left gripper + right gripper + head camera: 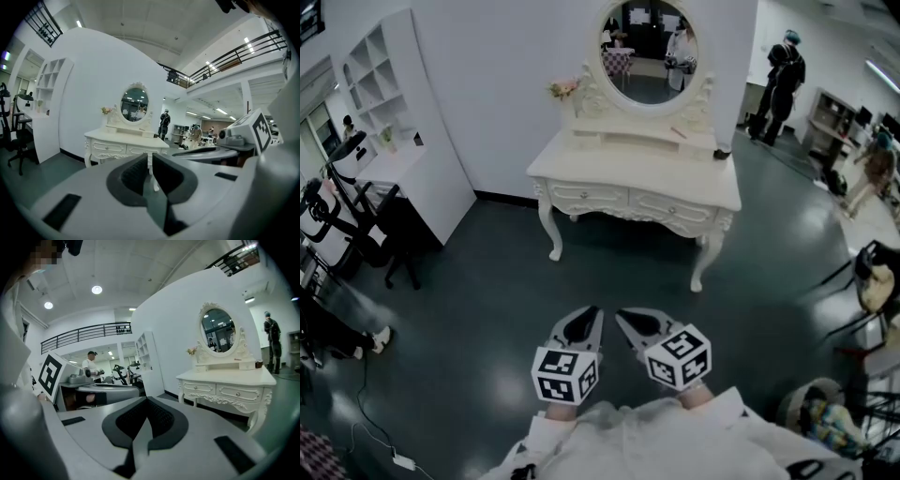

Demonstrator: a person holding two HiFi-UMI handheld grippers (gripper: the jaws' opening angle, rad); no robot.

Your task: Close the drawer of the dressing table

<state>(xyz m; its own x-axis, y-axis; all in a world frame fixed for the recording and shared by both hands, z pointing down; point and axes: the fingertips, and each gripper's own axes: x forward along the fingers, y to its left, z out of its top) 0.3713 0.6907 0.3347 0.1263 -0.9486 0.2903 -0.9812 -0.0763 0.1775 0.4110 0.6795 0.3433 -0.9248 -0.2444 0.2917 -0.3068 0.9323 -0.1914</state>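
The left hand-held gripper (587, 317) and the right hand-held gripper (626, 321) are held side by side before the body, tips angled toward each other. Both have their jaws closed, with nothing between them.

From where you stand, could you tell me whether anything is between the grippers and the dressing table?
Nothing visible does: only floor lies between the left gripper, the right gripper and the dressing table.

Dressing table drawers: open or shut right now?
Shut, as far as visible: both drawer fronts sit flush with the dressing table in the head and right gripper views; none juts out.
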